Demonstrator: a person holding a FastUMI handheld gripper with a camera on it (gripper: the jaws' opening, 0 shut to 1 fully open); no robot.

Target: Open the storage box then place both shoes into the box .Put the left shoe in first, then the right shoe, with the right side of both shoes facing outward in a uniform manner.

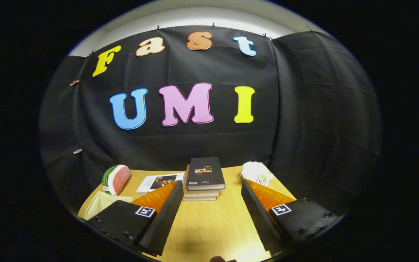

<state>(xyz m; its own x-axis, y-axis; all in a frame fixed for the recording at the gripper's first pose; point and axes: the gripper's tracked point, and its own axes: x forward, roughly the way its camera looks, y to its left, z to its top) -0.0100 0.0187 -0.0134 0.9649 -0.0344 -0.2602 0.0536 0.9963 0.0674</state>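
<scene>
On a wooden table (209, 225), left to right: one watermelon-slice toy (116, 179), one white booklet (159, 182), a stack of three books (204, 179) beyond the spread, empty-handed gripper (209, 187), and one white plush toy (256, 173). Shoes and box unseen.

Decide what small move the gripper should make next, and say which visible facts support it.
Probably swing the gripper slowly aside to search for the task's things. Its fingers stand open with nothing between them. Ahead on the table lie a stack of books, a watermelon slice and a white soft toy, none of which the task calls for.
</scene>
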